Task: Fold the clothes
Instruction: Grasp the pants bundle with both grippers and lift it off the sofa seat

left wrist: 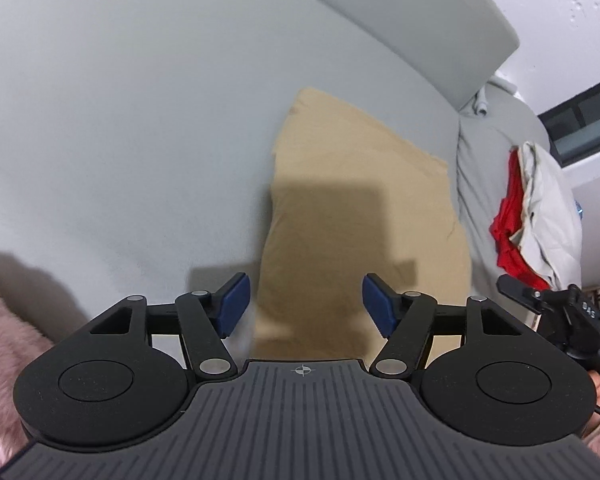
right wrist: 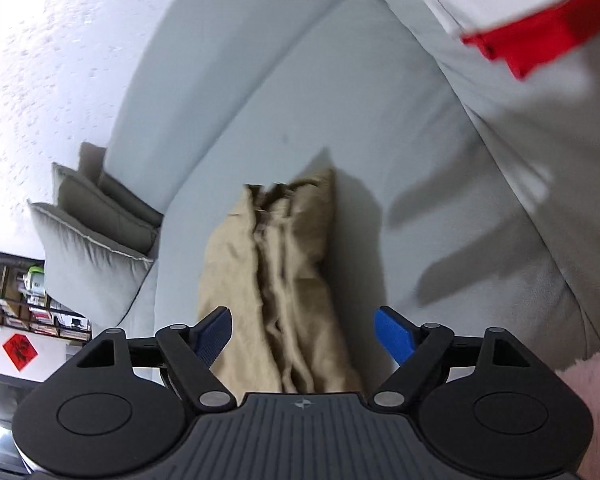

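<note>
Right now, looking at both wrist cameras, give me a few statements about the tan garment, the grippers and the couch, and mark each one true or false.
1. The left gripper is open and holds nothing. True.
2. The right gripper is clamped on the tan garment. False: its jaws are spread, with the cloth lying between and beneath them, not pinched.
3. The tan garment lies on the light grey couch seat. True.
4. The tan garment is spread out flat in a single layer. False: the right wrist view shows it bunched into a narrow strip with lengthwise creases.
5. The red and white clothes sit on top of the tan garment. False: they lie apart, off to the side on the grey cushion.
</note>
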{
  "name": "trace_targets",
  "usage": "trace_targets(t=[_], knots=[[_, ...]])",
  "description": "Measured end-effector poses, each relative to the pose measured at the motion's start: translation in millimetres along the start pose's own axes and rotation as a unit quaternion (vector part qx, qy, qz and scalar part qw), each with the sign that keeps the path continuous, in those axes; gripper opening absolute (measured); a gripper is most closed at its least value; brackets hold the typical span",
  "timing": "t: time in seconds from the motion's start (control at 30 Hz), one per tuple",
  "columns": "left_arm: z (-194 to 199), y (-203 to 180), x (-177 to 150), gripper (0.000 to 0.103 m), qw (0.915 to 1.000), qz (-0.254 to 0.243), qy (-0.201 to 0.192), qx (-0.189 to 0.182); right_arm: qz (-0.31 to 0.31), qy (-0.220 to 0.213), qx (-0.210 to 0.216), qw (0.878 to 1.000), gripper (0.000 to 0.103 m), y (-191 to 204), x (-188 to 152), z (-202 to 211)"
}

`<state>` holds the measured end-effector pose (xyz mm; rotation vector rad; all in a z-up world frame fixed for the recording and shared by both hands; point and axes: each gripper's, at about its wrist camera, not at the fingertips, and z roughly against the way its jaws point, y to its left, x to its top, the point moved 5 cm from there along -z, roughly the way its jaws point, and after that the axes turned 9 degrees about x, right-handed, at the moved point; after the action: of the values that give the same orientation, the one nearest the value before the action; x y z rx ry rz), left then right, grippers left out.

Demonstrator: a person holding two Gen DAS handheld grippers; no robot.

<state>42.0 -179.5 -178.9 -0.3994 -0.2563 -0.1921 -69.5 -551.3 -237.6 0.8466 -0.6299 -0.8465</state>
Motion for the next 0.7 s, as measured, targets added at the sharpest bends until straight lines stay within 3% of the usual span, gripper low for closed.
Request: trace_targets(t=[0.07, 0.23, 0.4, 0.47, 0.6, 0.7], knots=[[-13, 2, 1, 0.069, 0.9998, -0.004, 0.016, -0.014, -0.010, 0.013, 0.003, 1.000, 0.082, -8, -1, -9], [-32, 5, 9, 0.070, 0.9976, 0.013, 0.033, -0.060, -0.052, 0.029, 0.082, 0.995, 0.083, -13, -3, -29], [-48, -4, 16, 0.071, 0.9958, 0.015, 0.045, -0.078, -0.031, 0.038, 0.089, 0.995, 0.082, -1, -6, -49], [-51, -13, 18, 0.071, 0.9961, 0.004, 0.046, -0.076, -0.014, 0.051, 0.082, 0.995, 0.075, 3, -8, -57], [-47, -36, 19, 0.060, 0.9976, -0.040, 0.040, -0.038, 0.028, 0.063, 0.032, 0.997, 0.041, 18, -16, -70], [-31, -59, 13, 0.047, 0.9944, -0.105, 0.008, 0.004, 0.124, 0.062, -0.027, 0.990, 0.023, 45, -28, -68]])
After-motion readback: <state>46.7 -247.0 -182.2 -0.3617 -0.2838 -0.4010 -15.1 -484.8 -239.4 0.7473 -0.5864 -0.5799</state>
